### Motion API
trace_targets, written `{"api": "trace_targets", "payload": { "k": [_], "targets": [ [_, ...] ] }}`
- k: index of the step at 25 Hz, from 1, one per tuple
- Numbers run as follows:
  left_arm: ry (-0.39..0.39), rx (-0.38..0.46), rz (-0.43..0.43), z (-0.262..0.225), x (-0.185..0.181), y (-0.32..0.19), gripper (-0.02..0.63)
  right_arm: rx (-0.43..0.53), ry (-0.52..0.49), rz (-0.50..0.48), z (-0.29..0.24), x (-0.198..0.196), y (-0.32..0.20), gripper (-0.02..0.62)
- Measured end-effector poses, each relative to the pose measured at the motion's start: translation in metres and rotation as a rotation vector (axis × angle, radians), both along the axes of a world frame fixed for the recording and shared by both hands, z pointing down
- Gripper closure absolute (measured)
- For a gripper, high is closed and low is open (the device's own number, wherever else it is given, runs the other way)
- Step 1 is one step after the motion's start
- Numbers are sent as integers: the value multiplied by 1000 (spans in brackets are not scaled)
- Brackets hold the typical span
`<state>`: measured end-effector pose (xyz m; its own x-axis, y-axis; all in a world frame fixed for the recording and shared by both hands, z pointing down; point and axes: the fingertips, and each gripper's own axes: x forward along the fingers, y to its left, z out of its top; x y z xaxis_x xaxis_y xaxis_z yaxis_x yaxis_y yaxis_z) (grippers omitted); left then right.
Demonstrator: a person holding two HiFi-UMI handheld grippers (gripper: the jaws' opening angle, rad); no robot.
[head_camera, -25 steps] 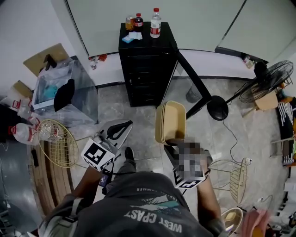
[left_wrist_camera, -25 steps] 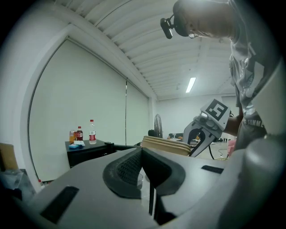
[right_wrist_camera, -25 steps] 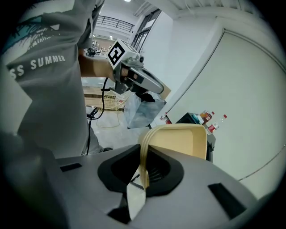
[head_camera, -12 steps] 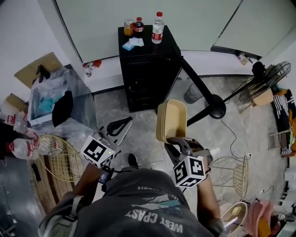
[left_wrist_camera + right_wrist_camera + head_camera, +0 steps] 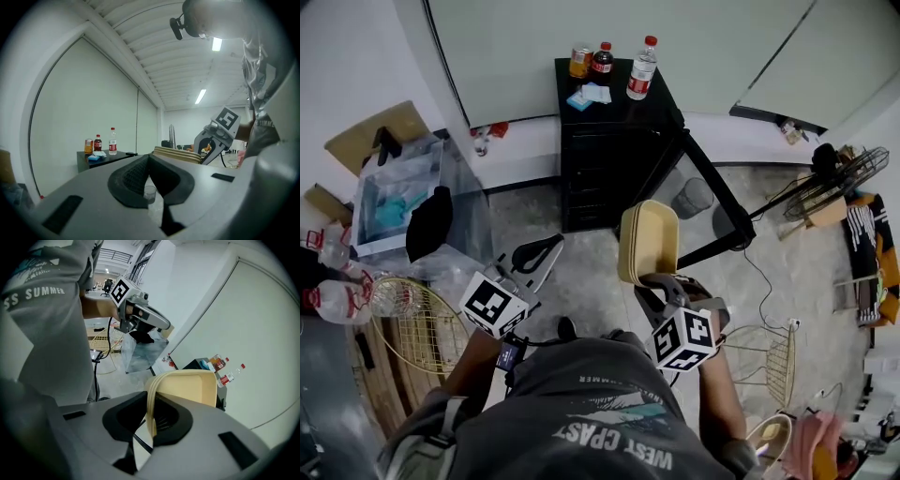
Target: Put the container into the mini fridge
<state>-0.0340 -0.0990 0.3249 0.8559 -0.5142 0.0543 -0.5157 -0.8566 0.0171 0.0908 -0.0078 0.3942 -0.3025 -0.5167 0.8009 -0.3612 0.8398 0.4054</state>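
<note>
A flat beige container [image 5: 649,242] stands on edge in my right gripper [image 5: 659,284], which is shut on its near rim. The right gripper view shows that rim [image 5: 151,413] pinched between the pads, with the container [image 5: 192,387] rising beyond them. The black mini fridge [image 5: 614,159] stands ahead by the wall, and its glass door [image 5: 712,202] is swung out to the right. My left gripper [image 5: 534,257] hovers left of the container, shut and empty; its pads [image 5: 140,171] meet in the left gripper view.
Three drink bottles [image 5: 605,61] and a blue packet stand on the fridge top. A clear plastic box [image 5: 398,202] and a wire basket [image 5: 422,328] lie at the left. A wire stool [image 5: 769,361] and a floor fan [image 5: 848,173] are at the right.
Both grippers have moved forward across the floor with the person, toward the fridge. The container stays in the right grip.
</note>
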Motion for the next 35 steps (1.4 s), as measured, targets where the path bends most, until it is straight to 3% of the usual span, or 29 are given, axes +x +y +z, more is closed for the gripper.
{"api": "trace_targets", "payload": {
  "k": [16,35],
  "targets": [
    [15,-48,-153,17,-35,-34,591,-53,25,-129,33,-14,-79,545],
    [-6,-108,-324,45,-29,-109,591,-125,38,-260,92,-1,-191,545]
  ]
}}
